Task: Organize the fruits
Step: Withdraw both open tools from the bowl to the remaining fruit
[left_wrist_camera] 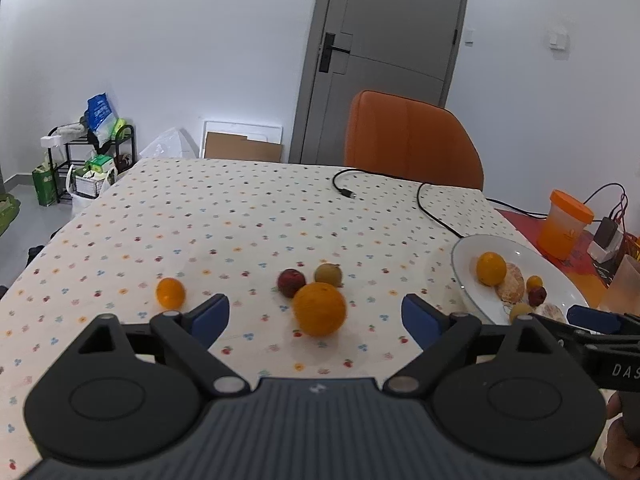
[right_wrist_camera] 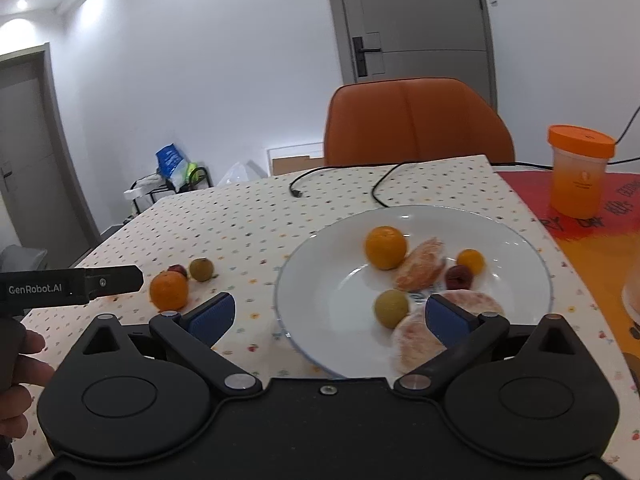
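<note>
Left gripper (left_wrist_camera: 316,314) spread wide, holding nothing, hovering low over the dotted tablecloth (left_wrist_camera: 240,216) with a large orange (left_wrist_camera: 319,309) lying on the cloth between its blue pads (left_wrist_camera: 210,314), touching neither. Just behind that orange, a dark red fruit (left_wrist_camera: 291,282) and a greenish-brown fruit (left_wrist_camera: 328,274) side by side; off to the left, apart from the cluster, a small orange (left_wrist_camera: 170,292). To the right, a white plate (left_wrist_camera: 464,264) near the table edge. Right gripper (right_wrist_camera: 330,318) likewise wide open and empty, poised over the near rim of the white plate (right_wrist_camera: 320,280). On the plate: 1 whole orange (right_wrist_camera: 385,248), 1 peeled citrus half (right_wrist_camera: 422,266), 1 small orange fruit (right_wrist_camera: 470,261), 1 dark red fruit (right_wrist_camera: 459,277), 1 yellow-green fruit (right_wrist_camera: 391,307), and 2 more peeled pieces (right_wrist_camera: 416,342) partly hidden behind the right-hand pad. Beyond the plate, a black cable (right_wrist_camera: 340,184) across the cloth, an orange chair (right_wrist_camera: 416,120), and an orange-lidded cup (right_wrist_camera: 578,172) on a red mat.
</note>
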{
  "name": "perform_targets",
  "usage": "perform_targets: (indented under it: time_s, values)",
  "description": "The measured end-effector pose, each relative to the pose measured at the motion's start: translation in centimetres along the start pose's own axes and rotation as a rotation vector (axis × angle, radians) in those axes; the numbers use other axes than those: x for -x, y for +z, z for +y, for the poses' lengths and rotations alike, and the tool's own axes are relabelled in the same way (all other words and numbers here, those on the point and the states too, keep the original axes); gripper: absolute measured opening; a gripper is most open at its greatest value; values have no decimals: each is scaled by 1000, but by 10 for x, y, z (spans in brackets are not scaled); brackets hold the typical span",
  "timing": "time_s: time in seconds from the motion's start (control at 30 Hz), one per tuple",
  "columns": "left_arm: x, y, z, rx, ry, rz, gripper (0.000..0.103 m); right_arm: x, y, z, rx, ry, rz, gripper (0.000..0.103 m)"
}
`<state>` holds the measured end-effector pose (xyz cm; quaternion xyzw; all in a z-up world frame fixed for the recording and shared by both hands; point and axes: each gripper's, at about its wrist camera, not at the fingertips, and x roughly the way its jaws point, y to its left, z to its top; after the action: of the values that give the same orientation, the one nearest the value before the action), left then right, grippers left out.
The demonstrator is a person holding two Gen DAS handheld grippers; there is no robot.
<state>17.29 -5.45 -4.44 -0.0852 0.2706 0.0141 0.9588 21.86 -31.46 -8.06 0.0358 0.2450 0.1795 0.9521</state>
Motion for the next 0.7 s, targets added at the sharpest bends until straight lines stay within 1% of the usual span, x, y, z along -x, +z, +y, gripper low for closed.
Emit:
perform_targets:
  time_s: [0.17, 0.37, 0.7]
  values:
    - [4, 0, 14, 8, 16, 2, 92, -4, 2, 13, 9, 19, 3, 103]
    - [16, 3, 29, -1, 10, -8, 92, -12, 2, 31, 37, 59, 10, 103]
    - [28, 4, 57, 5, 48, -15, 92, -24, 5, 62, 63, 129, 14, 102]
